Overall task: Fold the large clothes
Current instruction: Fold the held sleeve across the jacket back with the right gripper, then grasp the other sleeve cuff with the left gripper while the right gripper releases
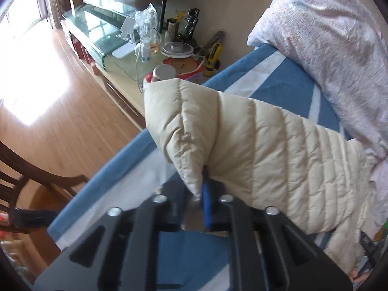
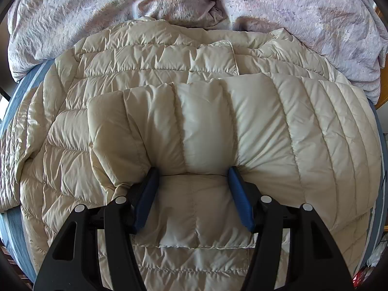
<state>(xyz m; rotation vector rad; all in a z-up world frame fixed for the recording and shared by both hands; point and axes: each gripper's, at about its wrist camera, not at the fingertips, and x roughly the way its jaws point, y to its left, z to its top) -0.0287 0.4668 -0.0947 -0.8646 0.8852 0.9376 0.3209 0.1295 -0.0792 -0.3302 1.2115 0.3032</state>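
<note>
Folding looks to be at an early-to-middle stage, judging by how the cloth lies; starting on the left, the left gripper (image 1: 202, 189) is clenched on the edge of a sleeve (image 1: 218, 131) of the cream puffer jacket (image 2: 169, 126), the sleeve lifted clear of the blue bed sheet (image 1: 286, 82) and stretching away to the right toward the jacket's body; beyond it stand a cluttered glass cabinet (image 1: 97, 31) and a wooden floor (image 1: 72, 111), with a pinkish duvet (image 1: 327, 36) heaped at the far side of the bed; moving right, the jacket's body lies spread across the bed, up against the duvet; one sleeve or panel seems already laid over the body, though the creases make it hard to be sure; the right gripper (image 2: 192, 177) sits with its jaws wide apart, a puffy fold of the jacket bulging just in front of them, the blue pads (image 2: 240, 194) touching the cloth on both sides but not pinching it; still to do, I judge: bringing the held sleeve across, then halving the body.
</note>
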